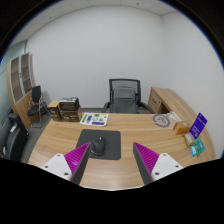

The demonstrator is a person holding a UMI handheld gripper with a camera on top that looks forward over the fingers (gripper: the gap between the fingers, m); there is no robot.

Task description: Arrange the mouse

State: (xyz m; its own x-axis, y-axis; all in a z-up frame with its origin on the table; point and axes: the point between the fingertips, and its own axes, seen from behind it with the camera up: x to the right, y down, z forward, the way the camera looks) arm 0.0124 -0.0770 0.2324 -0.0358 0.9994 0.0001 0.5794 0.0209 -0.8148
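Gripper (113, 163) is hovering open at lower centre; mouse (98, 147) is resting on mouse pad (101, 144) on bench (150, 135), just ahead of the fingers.

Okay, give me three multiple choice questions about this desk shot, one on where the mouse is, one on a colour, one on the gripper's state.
1. Where is the mouse?
A. on the dark mouse pad
B. on the office chair
C. on the floor

2. What colour are the finger pads?
A. green
B. magenta
C. yellow

3. The gripper is:
A. shut on the mouse
B. open, holding nothing
C. shut on a cup

Answers: 1 A, it rests on the pad just ahead of the fingers. 2 B, both inner faces are magenta. 3 B, the fingers stand wide apart with nothing pressed.
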